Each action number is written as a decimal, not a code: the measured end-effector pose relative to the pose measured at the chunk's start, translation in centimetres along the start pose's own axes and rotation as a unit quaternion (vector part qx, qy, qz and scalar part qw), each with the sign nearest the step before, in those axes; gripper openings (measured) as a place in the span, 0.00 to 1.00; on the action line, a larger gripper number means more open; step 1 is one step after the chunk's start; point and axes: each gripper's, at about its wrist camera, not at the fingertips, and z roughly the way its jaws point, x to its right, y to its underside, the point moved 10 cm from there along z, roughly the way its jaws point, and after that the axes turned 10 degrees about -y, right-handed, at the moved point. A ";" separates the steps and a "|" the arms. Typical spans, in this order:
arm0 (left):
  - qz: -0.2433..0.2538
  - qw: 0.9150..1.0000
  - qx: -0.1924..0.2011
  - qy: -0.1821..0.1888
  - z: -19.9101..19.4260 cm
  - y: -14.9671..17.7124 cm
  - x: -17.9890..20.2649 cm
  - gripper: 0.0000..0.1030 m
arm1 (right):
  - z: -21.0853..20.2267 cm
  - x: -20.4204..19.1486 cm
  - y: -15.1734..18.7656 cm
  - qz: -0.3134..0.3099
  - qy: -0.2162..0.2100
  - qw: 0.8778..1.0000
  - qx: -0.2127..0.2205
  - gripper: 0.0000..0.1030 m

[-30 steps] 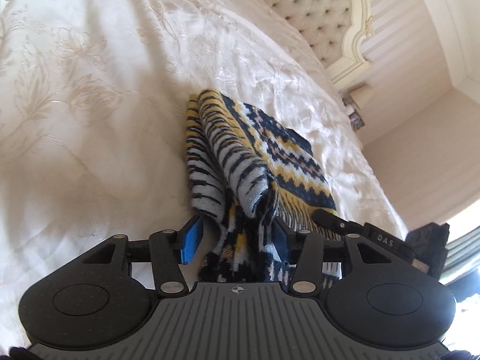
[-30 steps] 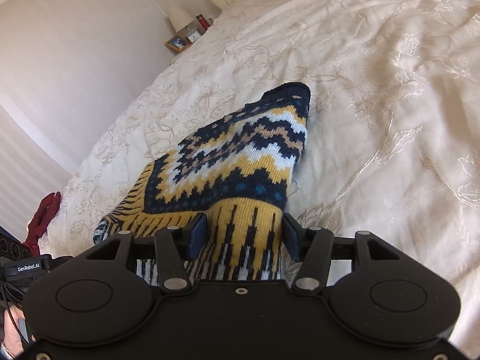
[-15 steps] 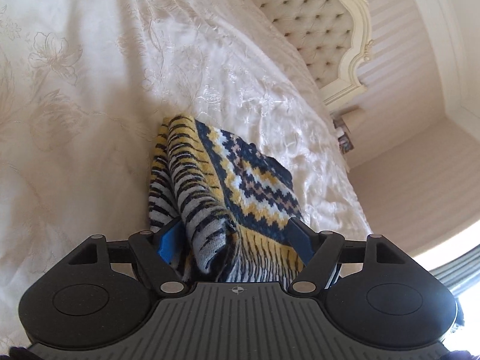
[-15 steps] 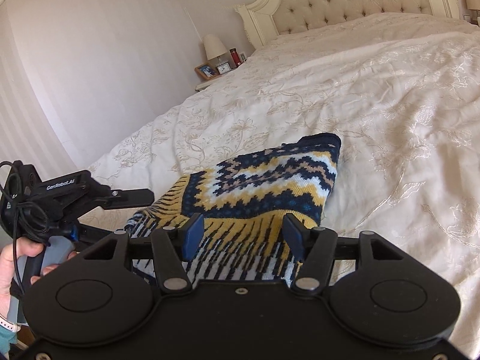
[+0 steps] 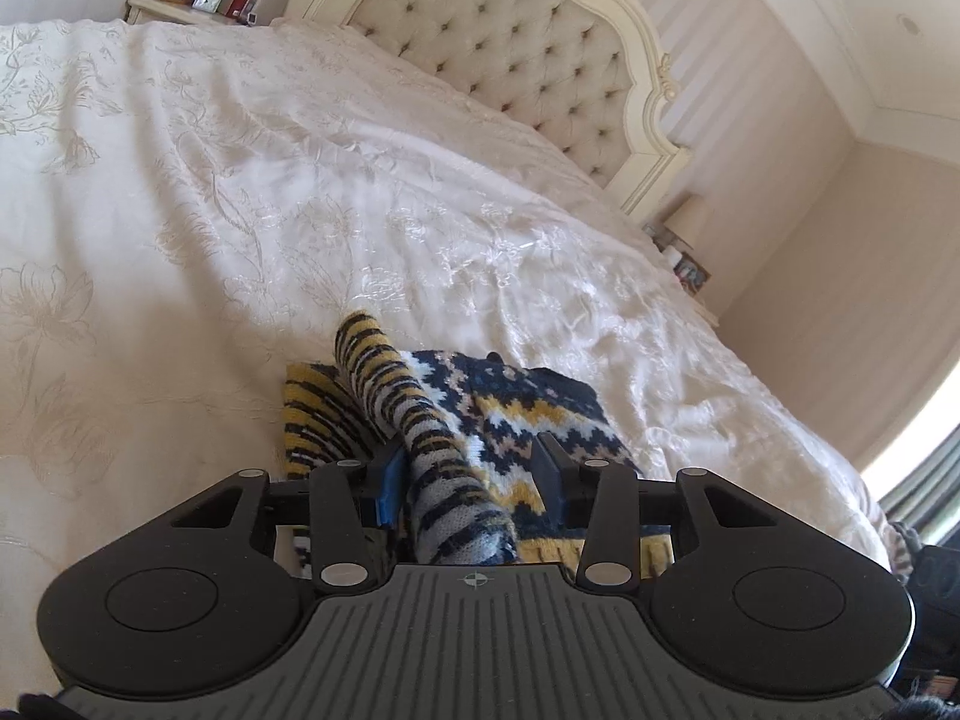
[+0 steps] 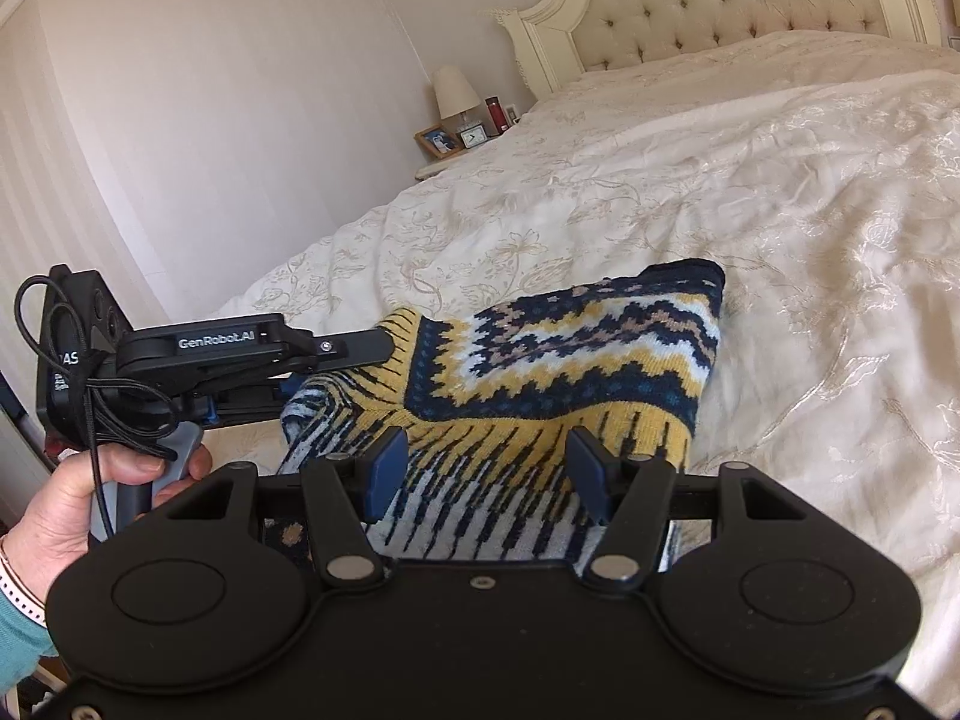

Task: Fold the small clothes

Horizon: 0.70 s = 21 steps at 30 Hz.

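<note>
Navy, mustard and white patterned knit garment (image 6: 558, 372) lies folded on a cream embroidered bedspread (image 6: 780, 192), soft and floppy; left gripper (image 5: 465, 474) and right gripper (image 6: 486, 468), at six o'clock, both spread wide, straddle its striped hem, the likeliest hold.

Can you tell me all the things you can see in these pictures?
knitted garment: one, navy, yellow and white pattern, lying on the bed between both grippers
bedspread: one, cream with flower stitching, covering the bed
headboard: one, cream, buttoned, at the far end of the bed
lamp: one, cream shade, on the bedside table
photo frame: one, wooden, beside the lamp
small clock: one, beside the frame
red bottle: one, behind the clock
left gripper: black, blue pads, open around a striped fold
right gripper: black, open over the striped hem
hand: one, holding the left gripper's handle
</note>
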 end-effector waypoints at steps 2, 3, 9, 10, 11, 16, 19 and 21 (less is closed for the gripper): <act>-0.007 1.000 -0.007 -0.009 0.5 0.1 -0.9 0.40 | 1.0 -1.0 0.5 0.000 -0.016 1.000 -0.008 0.62; -0.010 1.000 -0.012 -0.013 0.8 0.2 -1.3 0.40 | 1.8 -1.6 0.8 -0.003 -0.024 1.000 -0.014 0.62; -0.008 0.999 -0.026 -0.044 1.8 0.5 -3.7 0.40 | 7.5 -4.7 3.0 -0.001 -0.051 0.998 -0.049 0.62; -0.008 0.998 -0.028 -0.050 1.9 0.5 -4.0 0.40 | 8.2 -4.9 3.1 0.004 -0.058 0.997 -0.047 0.62; -0.008 0.998 -0.029 -0.054 1.9 0.4 -4.3 0.40 | 8.6 -5.1 3.0 0.006 -0.062 0.997 -0.045 0.63; -0.001 0.997 0.004 -0.076 -0.2 -1.0 -4.9 0.41 | 8.4 -5.3 2.1 0.006 -0.075 0.996 -0.039 0.63; 0.030 0.996 0.032 -0.074 -2.6 -1.5 -3.4 0.44 | 5.9 -5.2 0.8 -0.004 -0.079 0.997 -0.022 0.63; 0.061 0.994 0.050 -0.073 -4.2 -1.3 -1.9 0.48 | 4.1 -4.5 -0.1 -0.020 -0.061 0.998 -0.011 0.63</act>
